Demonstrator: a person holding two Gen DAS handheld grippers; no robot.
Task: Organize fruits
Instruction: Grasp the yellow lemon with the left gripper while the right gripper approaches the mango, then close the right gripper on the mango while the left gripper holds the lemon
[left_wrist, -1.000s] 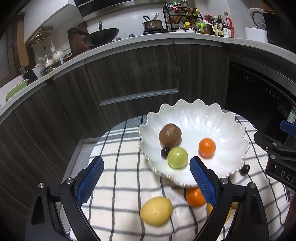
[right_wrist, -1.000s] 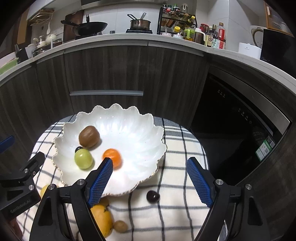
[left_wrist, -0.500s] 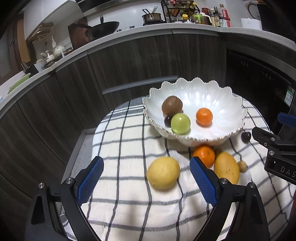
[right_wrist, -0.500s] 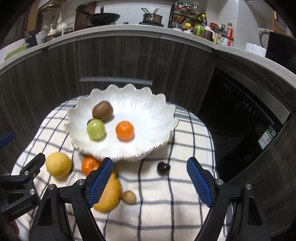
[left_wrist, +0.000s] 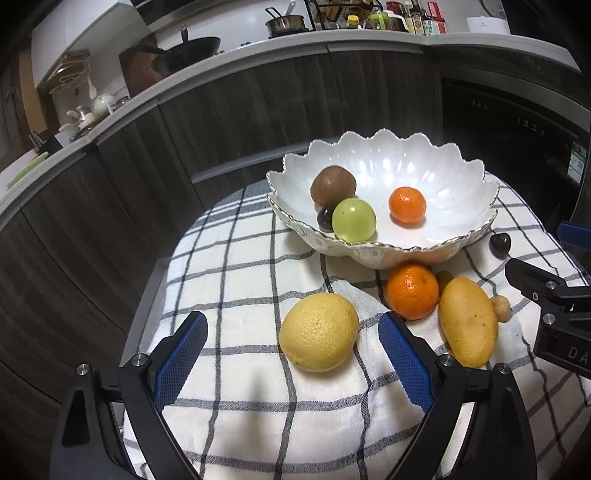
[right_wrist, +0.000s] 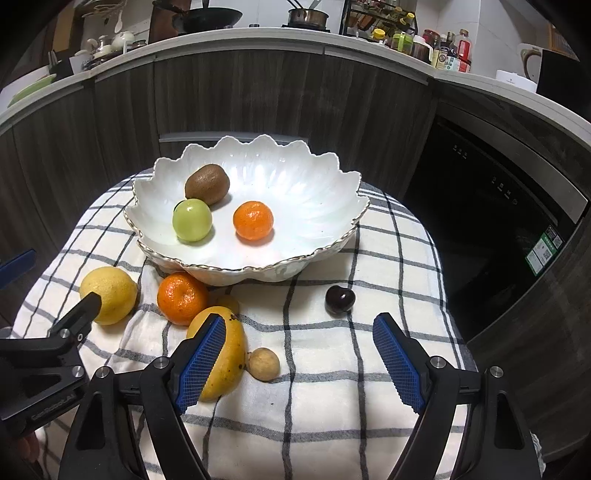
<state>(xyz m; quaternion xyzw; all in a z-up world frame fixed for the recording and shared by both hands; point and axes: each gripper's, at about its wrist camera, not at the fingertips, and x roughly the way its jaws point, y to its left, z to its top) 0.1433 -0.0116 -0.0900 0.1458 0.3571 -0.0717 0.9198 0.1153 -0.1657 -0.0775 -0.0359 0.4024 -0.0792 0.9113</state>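
A white scalloped bowl (left_wrist: 454, 173) (right_wrist: 317, 184) holds a kiwi (left_wrist: 333, 185), a green fruit (left_wrist: 353, 219), a dark cherry (left_wrist: 325, 218) and a small orange (left_wrist: 407, 204). On the checked cloth lie a lemon (left_wrist: 318, 336) (right_wrist: 108, 294), an orange (left_wrist: 412, 290) (right_wrist: 182, 298), a mango (left_wrist: 467, 326) (right_wrist: 231, 354), a small brown fruit (right_wrist: 263, 364) and a dark cherry (right_wrist: 340, 299). My left gripper (left_wrist: 291, 354) is open, with the lemon between its fingers' line. My right gripper (right_wrist: 299, 354) is open and empty, its left finger over the mango.
The cloth-covered table (right_wrist: 332, 424) stands in front of dark curved kitchen cabinets (left_wrist: 258, 110). A black oven door (right_wrist: 498, 221) is at the right. The counter above carries a wok (left_wrist: 188, 46), pots and bottles.
Both grippers have pulled back and lowered from above the bowl. The loose fruit in front of the bowl has come into full view. Both stay open.
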